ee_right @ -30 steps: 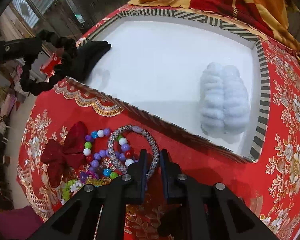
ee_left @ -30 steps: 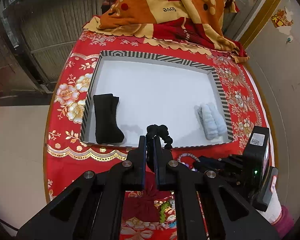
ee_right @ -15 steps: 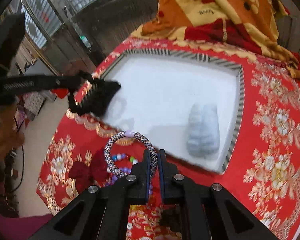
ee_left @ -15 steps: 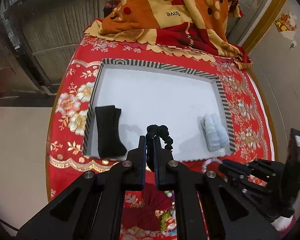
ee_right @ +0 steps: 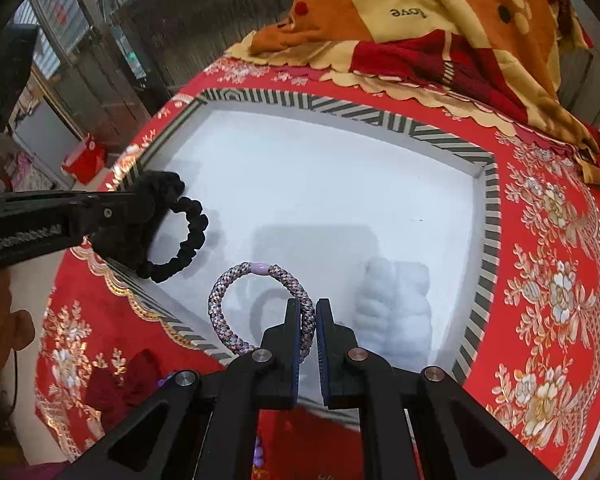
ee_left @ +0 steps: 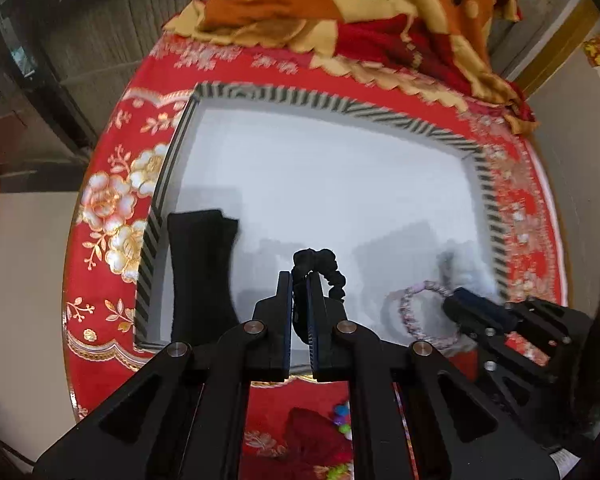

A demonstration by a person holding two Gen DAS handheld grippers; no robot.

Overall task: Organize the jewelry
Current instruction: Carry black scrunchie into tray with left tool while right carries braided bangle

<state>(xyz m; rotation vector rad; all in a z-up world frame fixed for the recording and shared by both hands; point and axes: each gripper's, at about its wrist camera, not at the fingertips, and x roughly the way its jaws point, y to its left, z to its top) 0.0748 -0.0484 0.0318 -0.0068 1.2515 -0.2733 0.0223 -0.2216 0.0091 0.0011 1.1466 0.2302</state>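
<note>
1. The left gripper (ee_left: 299,280) is clamped on a black scrunchie (ee_left: 320,266), which hangs over the near edge of the striped-rim tray (ee_left: 300,98).
2. The right gripper (ee_right: 308,310) pinches a braided bracelet (ee_right: 236,308) above the tray's near side.
3. Inside the tray, a black cloth (ee_left: 200,272) lies at the left end and a pale fluffy scrunchie (ee_right: 396,300) at the right.
4. A dark red bow (ee_right: 120,384) lies on the red tablecloth (ee_right: 548,280) in front of the tray.

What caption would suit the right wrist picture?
Right gripper carries a braided hair tie over the white tray; left gripper holds a black scrunchie.
</note>
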